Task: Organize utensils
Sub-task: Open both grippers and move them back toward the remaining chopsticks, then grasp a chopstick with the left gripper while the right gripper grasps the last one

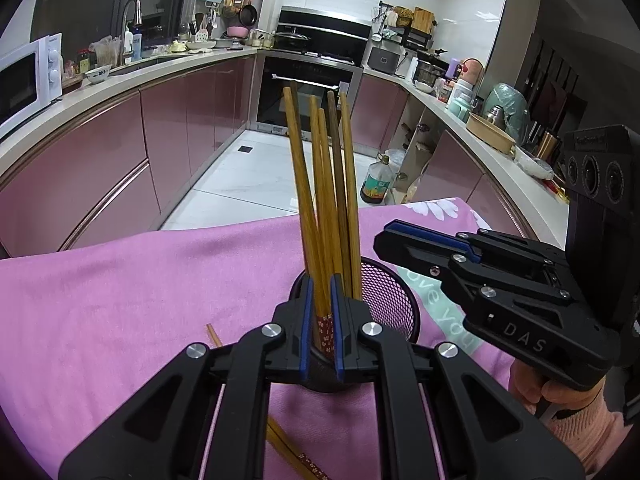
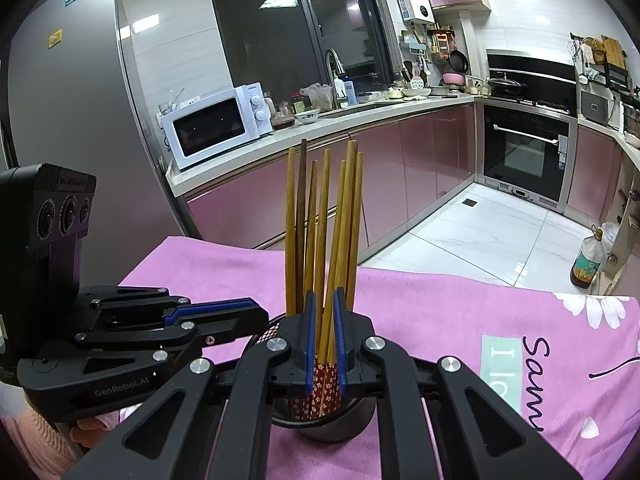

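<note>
A black mesh utensil holder (image 1: 390,300) stands on the pink cloth (image 1: 120,300) and holds several wooden chopsticks (image 1: 320,184) upright. It also shows in the right wrist view (image 2: 340,428) with the chopsticks (image 2: 320,220). My left gripper (image 1: 320,300) has its blue pads close together around one chopstick with a red patterned end, just over the holder's rim. My right gripper (image 2: 325,320) has its pads close around two chopsticks with red patterned ends inside the holder. Each gripper shows in the other's view, the right (image 1: 384,240) and the left (image 2: 260,314). One or two loose chopsticks (image 1: 288,448) lie on the cloth.
The cloth covers a table in a kitchen with pink cabinets (image 1: 80,184). A microwave (image 2: 216,126) and a sink stand on the counter, an oven (image 2: 524,148) at the back. A bottle (image 2: 586,264) stands on the floor.
</note>
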`<state>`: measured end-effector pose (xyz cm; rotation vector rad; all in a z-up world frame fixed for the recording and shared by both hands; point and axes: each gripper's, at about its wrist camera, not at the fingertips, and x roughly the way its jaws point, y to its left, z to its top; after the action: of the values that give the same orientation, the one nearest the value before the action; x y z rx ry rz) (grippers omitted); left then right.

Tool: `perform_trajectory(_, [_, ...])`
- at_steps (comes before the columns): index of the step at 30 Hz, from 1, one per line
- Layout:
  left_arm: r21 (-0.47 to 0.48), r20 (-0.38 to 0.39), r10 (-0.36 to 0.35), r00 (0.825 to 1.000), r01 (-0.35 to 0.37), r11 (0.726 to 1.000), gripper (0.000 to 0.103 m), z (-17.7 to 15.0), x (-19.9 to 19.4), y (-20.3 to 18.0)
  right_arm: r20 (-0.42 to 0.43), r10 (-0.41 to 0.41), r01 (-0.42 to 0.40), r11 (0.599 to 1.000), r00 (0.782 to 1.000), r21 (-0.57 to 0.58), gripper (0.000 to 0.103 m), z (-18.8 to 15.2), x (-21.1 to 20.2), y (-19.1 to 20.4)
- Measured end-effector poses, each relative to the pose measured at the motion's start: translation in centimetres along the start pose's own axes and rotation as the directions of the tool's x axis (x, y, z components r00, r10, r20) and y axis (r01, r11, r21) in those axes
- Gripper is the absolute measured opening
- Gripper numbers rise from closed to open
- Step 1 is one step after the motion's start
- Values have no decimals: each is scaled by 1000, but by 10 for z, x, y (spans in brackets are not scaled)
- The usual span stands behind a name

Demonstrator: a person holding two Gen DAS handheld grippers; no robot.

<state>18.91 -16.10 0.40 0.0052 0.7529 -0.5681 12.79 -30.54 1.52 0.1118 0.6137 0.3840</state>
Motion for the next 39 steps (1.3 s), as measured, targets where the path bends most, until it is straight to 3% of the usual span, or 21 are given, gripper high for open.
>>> perform_trajectory(5, [0,35,33,999,-33,999,26,-11,-14,4,10,18,-18,1000,1000,-6,17,-5,-9,4])
perform_trajectory(10, [-8,78,86,993,-86,996,42,-29,-37,16,29,90,-87,994,996,-65,22,-16,-29,25])
perform_trajectory(14, [-34,81,135,988,-132,991,51,-50,-51,30,-7,138,-138,982,990,-128,27,-33,-32,47])
perform_trajectory(24, [-105,4,181,983,-180,978,54,-104,-61,67,-267,131,-159,984,955,-84,27,-89,39,64])
perform_trajectory(34, [-133,-57,166,985,-172,976,54,-130,-46,80,-317,102,-125,991,943,-53,22,-99,64,75])
perform_trajectory(39, [-120,-72,151,986,-159,980,54,-129,-36,69,-322,87,-105,994,943,-39,20,-101,70,76])
